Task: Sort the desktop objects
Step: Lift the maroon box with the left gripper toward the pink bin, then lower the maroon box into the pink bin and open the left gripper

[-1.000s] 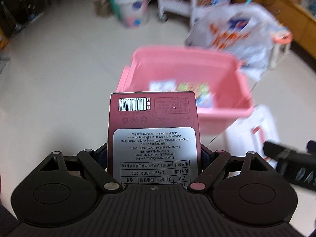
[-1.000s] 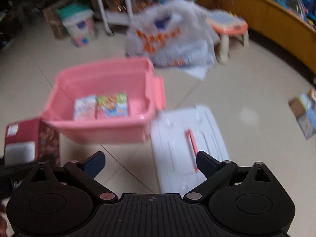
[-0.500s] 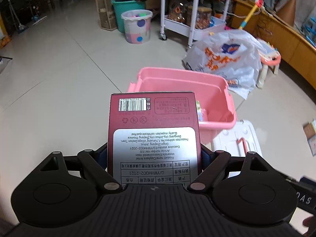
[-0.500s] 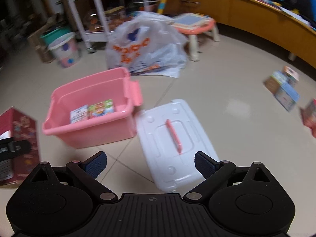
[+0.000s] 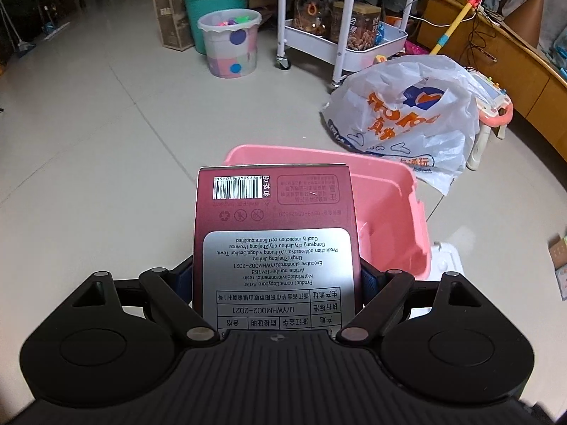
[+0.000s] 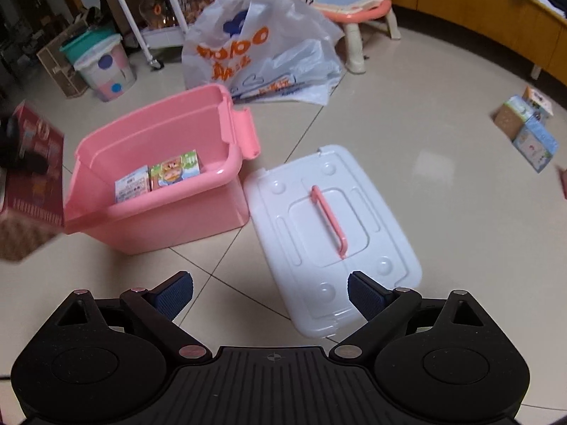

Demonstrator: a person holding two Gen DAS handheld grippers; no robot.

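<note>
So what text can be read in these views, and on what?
Red box, silver label, upside down: "Article number:HM168"
Same label: "Q/YWHM002-2021"
Same label: "Quality inspection certificate:qualified"
Box barcode digits: too small to read.
Plastic bag: orange letters, creased, unreadable.
Cards in the pink bin: print too small.

Glossy cardboard box (image 5: 273, 219), smooth plastic pink bin (image 6: 177, 212), shiny tiled floor (image 6: 443, 134).

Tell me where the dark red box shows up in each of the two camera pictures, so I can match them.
Left wrist view: the dark red box fills the centre, clamped in the left gripper, label side up.
Right wrist view: the same box sits at the far left edge, partly cut off.
Shared landmark: the pink bin, behind the box in the left view and right of it in the other.
</note>
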